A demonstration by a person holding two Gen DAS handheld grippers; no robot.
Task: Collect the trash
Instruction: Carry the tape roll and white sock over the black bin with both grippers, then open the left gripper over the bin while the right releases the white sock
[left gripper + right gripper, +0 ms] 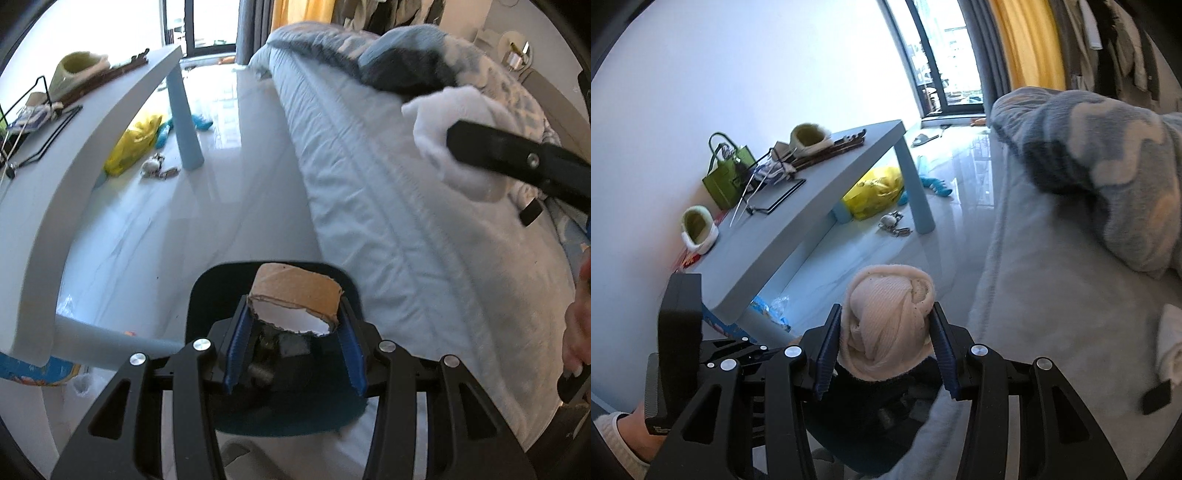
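My left gripper (293,314) is shut on a brown cardboard tube (295,291) and holds it above a dark blue bin (207,291) on the floor beside the bed. My right gripper (886,332) is shut on a balled-up cream cloth (886,317), held over the floor by the bed edge. In the left wrist view the right gripper (517,158) shows at the upper right with the white cloth (443,125) in it. The left gripper's body (679,332) shows at the lower left of the right wrist view.
A light blue low table (820,192) stands at the left with a green bag (727,177), slippers (698,229) and clutter. A yellow bag (875,192) and small items lie under it. The bed (388,206) with a blue blanket (1108,166) fills the right.
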